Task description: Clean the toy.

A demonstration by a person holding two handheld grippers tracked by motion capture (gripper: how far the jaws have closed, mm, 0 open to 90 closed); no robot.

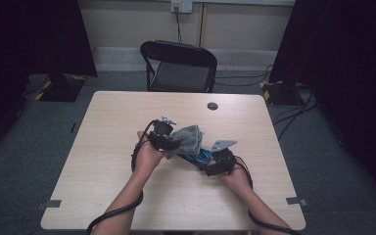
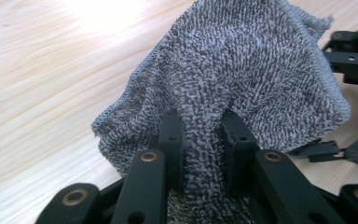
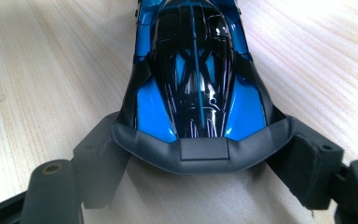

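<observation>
Pinched between the black jaws of the left gripper (image 2: 204, 140) is a grey terry-cloth rag with a stitched hem (image 2: 233, 74), its looped pile bunched into a fold where the pads squeeze it and fanning out wide beyond them. In the high view the same rag (image 1: 187, 138) hangs from the left gripper (image 1: 169, 143) above the middle of the pale wooden table (image 1: 127, 122), just beside the other tool. Clamped in the right gripper (image 3: 196, 154) is a glossy blue and black toy racing car (image 3: 193, 88); the jaws press on either side of its wide matt-black end piece, and the car lies on the tabletop pointing away from the camera. Its shell has a dark, shiny canopy with thin blue lines and bright blue side panels. No lettering or brand mark can be read on the car or the cloth. Seen from above, the car (image 1: 198, 157) sits between the two hands, with the right gripper (image 1: 210, 163) at its near end.
</observation>
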